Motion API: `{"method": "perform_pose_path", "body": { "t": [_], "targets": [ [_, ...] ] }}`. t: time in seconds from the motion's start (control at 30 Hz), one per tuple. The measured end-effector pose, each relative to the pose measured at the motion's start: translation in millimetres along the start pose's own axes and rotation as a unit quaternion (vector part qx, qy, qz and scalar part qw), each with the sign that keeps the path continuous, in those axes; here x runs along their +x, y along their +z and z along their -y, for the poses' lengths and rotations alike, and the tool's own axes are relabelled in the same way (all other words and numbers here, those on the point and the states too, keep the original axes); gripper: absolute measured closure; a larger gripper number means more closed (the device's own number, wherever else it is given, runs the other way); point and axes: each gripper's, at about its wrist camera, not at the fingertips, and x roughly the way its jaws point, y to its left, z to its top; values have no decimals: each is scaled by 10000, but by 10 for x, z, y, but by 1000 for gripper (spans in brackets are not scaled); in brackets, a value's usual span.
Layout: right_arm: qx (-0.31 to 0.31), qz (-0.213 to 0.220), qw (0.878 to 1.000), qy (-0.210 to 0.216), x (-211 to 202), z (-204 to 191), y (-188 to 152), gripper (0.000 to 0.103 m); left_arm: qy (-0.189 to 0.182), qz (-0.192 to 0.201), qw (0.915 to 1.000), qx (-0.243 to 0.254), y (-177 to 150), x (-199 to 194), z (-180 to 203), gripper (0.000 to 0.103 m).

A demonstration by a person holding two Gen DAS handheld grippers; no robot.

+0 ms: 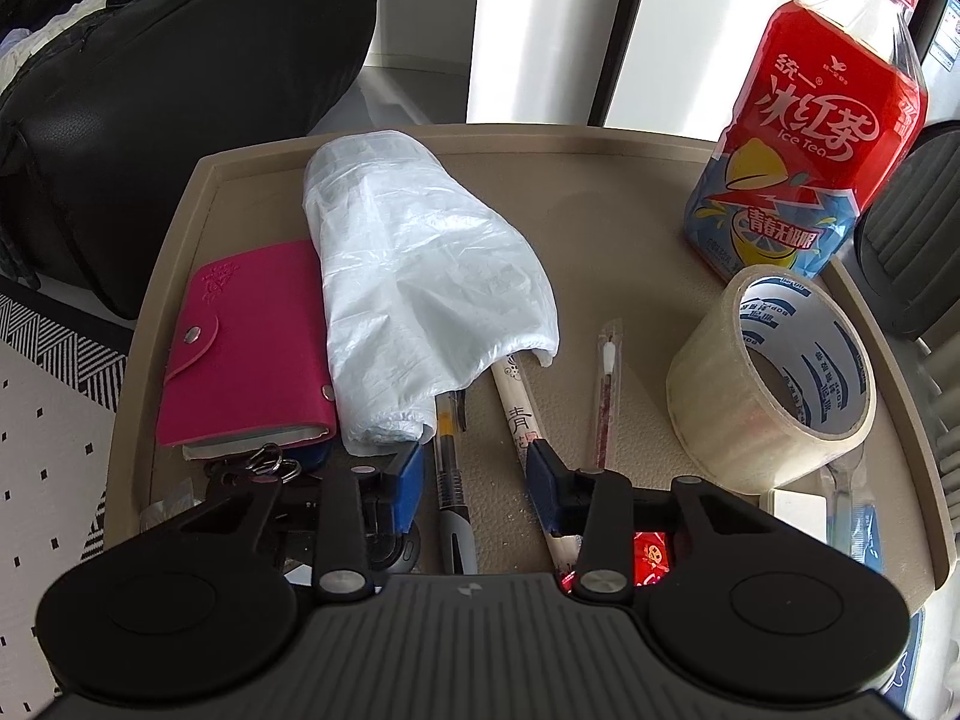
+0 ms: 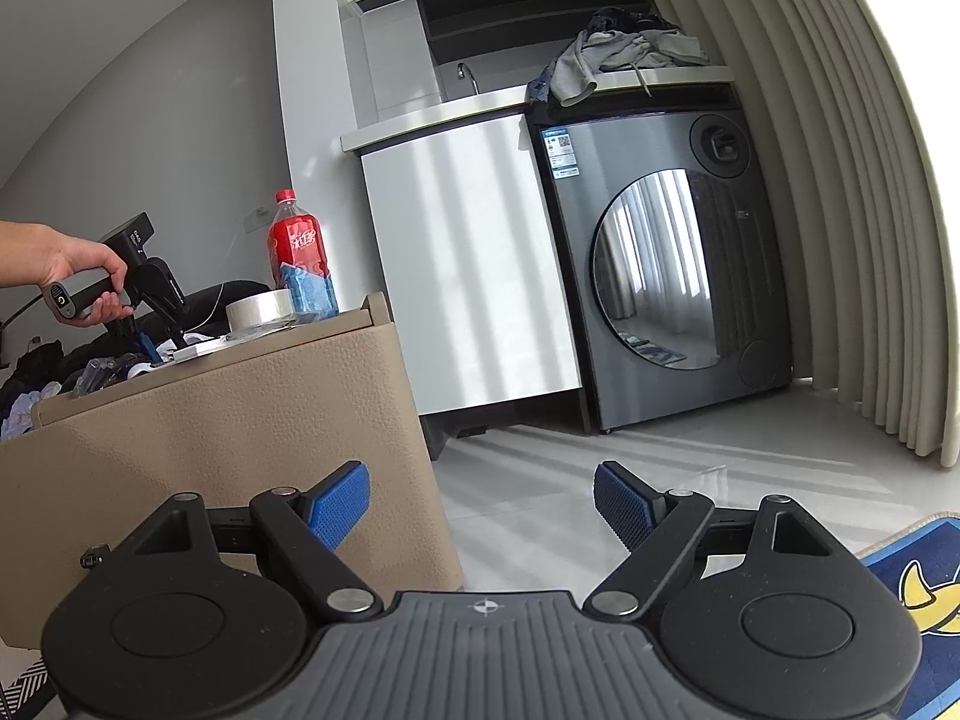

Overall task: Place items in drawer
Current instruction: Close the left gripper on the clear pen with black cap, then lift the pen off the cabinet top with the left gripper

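Beige leather-textured cabinet top (image 1: 600, 228), rimmed like a tray, is seen from above in the left wrist view. Laid out on it are one pink snap-closed wallet (image 1: 252, 342) at the left, one crumpled white plastic bag (image 1: 420, 276) beside it, one black pen (image 1: 450, 480) partly tucked under the bag's near end, one paper-wrapped pair of chopsticks (image 1: 519, 414), one thin red-tipped stick (image 1: 606, 402) in clear wrap, one roll of clear tape (image 1: 774, 384) at the right, and one red ice tea bottle (image 1: 816, 138) at the far right. A bunch of key rings (image 1: 273, 462) lies at the near left edge.

The left gripper (image 1: 474, 468) is lowered over the near end of the pen, its blue pads spread to either side, one beside the bag's edge and one against the chopsticks; contact with the pen cannot be told for sure.

Only in the right wrist view are the cabinet's side, the left hand (image 2: 84, 276) holding its gripper, a grey washing machine (image 2: 666, 276), a pile of clothes (image 2: 624, 54) on top of it and a ribbed curtain (image 2: 840, 210) seen. The right gripper (image 2: 480, 504) is held low over the tiled floor (image 2: 540, 480), fingers spread wide, holding nothing.
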Motion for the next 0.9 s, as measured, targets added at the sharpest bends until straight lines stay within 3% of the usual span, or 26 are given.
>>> {"method": "perform_pose_path", "body": {
  "t": [0.07,0.23,0.43,0.9],
  "targets": [
    [-2,-9,10000,-9,2,6,-3,18,81,-14,10000,38,-5,-3,19,81],
    [-55,-20,10000,9,5,3,-11,18,84,1,10000,29,-35,4,17,90],
    [-87,-18,10000,46,-9,-3,-10,18,208,86,9997,24,-44,-22,26,92],
    [-132,16,9999,49,-54,-13,-4,18,119,459,9989,22,-94,-290,34,92]
  ]
}}
